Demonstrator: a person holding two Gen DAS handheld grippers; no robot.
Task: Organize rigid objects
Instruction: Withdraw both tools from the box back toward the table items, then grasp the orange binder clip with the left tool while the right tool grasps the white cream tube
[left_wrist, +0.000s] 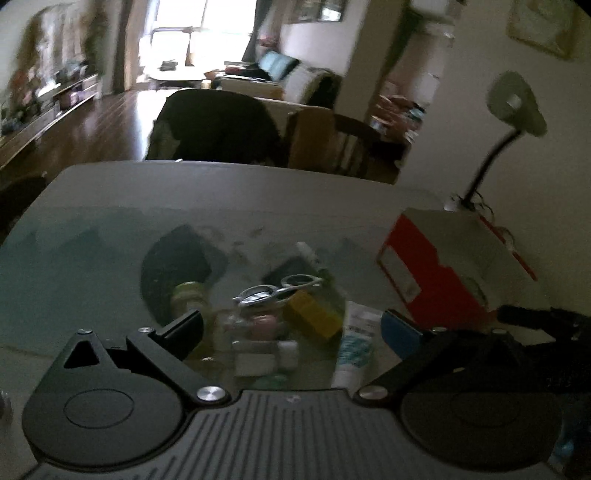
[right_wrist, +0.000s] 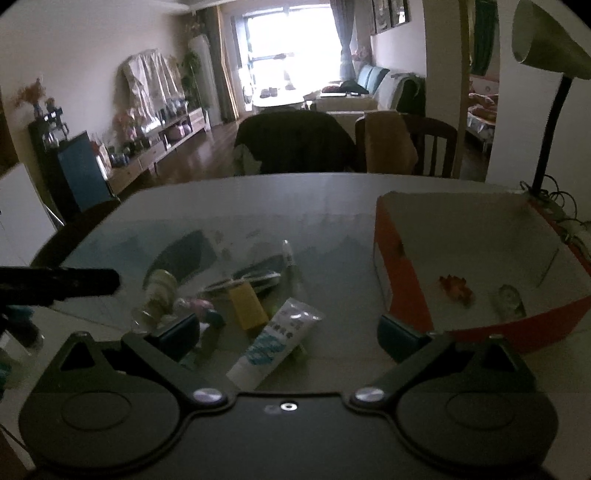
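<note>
Left gripper (left_wrist: 291, 325) jaws spread wide, nothing clamped between them. It hangs over a loose pile of small items on the grey glass-topped table (left_wrist: 110, 206): silver metal scissors (left_wrist: 277, 290), yellow rectangular box (left_wrist: 314, 314), white-and-teal squeeze tube (left_wrist: 354, 343), pale green round jar (left_wrist: 186, 293). The pile sits just ahead of and between the left fingertips, none touched; view is blurred. Right gripper (right_wrist: 286, 332) also wide, empty. The tube (right_wrist: 275, 339) lies tilted between its fingers, untouched; yellow box (right_wrist: 247, 306) just beyond. Red-sided open cardboard box (right_wrist: 402, 280) stands right of the pile, its near corner just beside the right finger (right_wrist: 400, 338). Inside it: an orange small object (right_wrist: 456, 288) and a clear one (right_wrist: 511, 301), unidentifiable.
</note>
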